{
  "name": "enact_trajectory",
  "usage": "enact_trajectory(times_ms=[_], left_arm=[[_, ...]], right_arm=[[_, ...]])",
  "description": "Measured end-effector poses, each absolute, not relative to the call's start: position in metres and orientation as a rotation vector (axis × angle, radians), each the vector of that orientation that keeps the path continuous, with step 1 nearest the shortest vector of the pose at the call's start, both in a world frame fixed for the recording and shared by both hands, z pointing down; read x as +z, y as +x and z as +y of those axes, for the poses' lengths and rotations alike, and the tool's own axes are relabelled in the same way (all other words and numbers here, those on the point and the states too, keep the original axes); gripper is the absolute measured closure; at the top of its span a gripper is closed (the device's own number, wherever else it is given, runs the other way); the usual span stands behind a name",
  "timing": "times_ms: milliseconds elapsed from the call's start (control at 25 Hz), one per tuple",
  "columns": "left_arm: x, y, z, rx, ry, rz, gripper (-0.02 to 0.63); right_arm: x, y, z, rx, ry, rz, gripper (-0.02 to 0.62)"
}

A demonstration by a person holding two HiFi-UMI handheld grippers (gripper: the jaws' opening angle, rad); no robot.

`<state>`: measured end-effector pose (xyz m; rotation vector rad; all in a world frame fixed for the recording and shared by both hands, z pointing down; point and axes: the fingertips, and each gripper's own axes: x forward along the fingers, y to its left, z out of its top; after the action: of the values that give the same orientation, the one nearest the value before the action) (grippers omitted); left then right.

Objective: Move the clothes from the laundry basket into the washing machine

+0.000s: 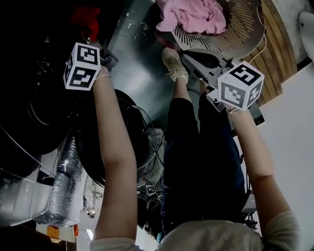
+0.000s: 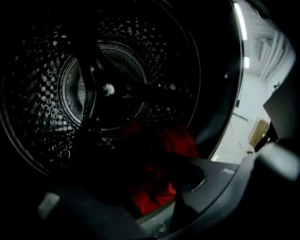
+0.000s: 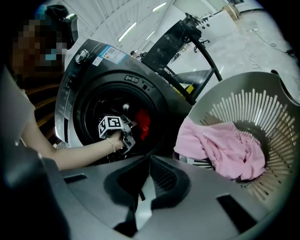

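Head view, pink clothes (image 1: 194, 14) in basket (image 1: 245, 27), red cloth (image 1: 84, 17) (crumpled) in drum (image 2: 42, 103)

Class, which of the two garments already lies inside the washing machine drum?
The red garment, lying in the perforated metal drum; the pink garment is in the grey slatted plastic basket.

We've got a dark, scuffed floor (image 1: 131, 59) underfoot, wooden planks (image 1: 278, 54) running beside it, strip lights (image 3: 129, 32) glowing overhead, and a silver ribbed duct (image 1: 66, 179) at lower left.
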<state>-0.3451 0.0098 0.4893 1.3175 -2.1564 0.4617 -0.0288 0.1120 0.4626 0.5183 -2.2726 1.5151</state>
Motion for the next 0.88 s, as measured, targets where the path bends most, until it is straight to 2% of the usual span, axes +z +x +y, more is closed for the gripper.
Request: enact_trajectory(times_ms=[120, 320, 440, 520, 560, 680, 880], left_arm=[[0.493, -0.314, 0.022, 0.384, 1.36, -2.055, 0.348], [0.543, -0.28, 0.01, 0.665, 1.461, -1.812, 0.348], [0.549, -0.279, -0.004, 0.789, 1.517, -1.757, 0.423], [0.541, -0.283, -0.004, 0.791, 1.549, -1.795, 0.442], [0.534, -0.291, -0.004, 0.771, 1.547, -1.852, 0.564], [0.52, -0.317, -0.007, 0.726, 1.521, -1.967, 0.565], [0.52, -0.359, -0.035, 0.854, 1.431, -2.123, 0.563]], right_arm=[[0.463, -0.028, 0.111, 1.514, 0.523, -2.268, 0.577], [0.461, -0.028, 0.105, 1.494, 0.535, -2.277, 0.577], [0.461, -0.024, 0.101, 1.478, 0.548, -2.28, 0.577], [0.462, -0.02, 0.099, 1.482, 0.562, -2.279, 0.577], [0.463, -0.019, 0.098, 1.485, 0.569, -2.278, 0.577], [0.464, -0.014, 0.099, 1.501, 0.582, -2.277, 0.577], [0.466, -0.012, 0.104, 1.505, 0.593, -2.269, 0.577]])
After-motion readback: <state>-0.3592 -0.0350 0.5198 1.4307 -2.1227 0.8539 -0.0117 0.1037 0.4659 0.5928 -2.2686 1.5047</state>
